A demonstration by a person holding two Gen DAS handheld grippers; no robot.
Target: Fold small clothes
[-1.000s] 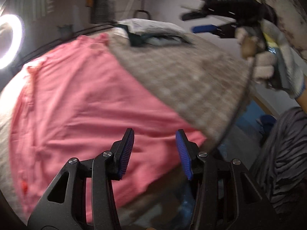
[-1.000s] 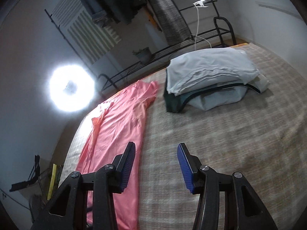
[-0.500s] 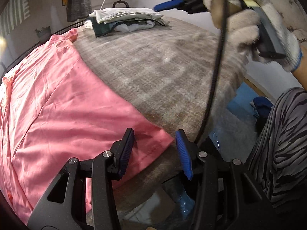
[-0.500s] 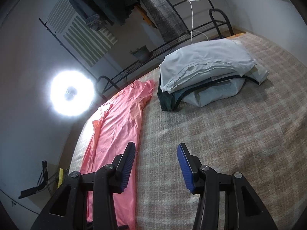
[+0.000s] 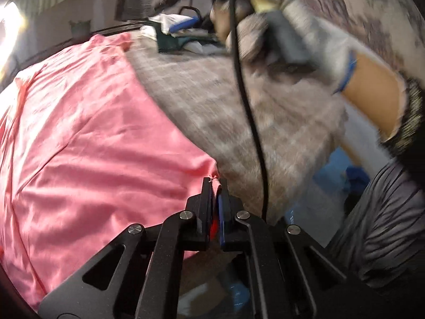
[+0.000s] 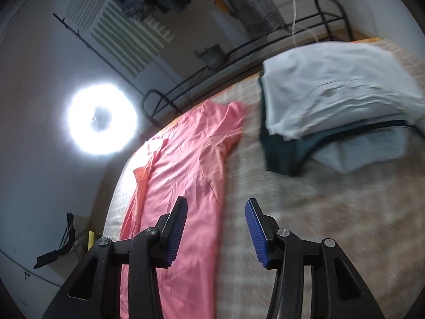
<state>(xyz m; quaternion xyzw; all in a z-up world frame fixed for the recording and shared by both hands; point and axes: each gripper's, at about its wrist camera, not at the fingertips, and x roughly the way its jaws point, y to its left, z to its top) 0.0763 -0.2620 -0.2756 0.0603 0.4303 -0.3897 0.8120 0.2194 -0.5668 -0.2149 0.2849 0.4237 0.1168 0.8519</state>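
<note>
The left gripper [image 5: 215, 186] is clamped shut on the near corner of the pink shirt [image 5: 87, 143], a small pinch of pink cloth showing between its closed fingers at the edge of the bed. The shirt lies spread flat along the left side of the bed's checked grey cover [image 5: 212, 90], its sleeves at the far end toward the ring light [image 6: 102, 119]. The right gripper [image 6: 215, 228] hangs above the bed with its blue-padded fingers wide apart and holding nothing, the shirt's long edge below its left finger. Across the cover, well apart from the shirt, sits a stack of folded clothes [image 6: 337, 98], pale grey on top with a dark green piece beneath. In the left wrist view the gloved right hand [image 5: 279, 26] grips its tool's handle, blurred.
</note>
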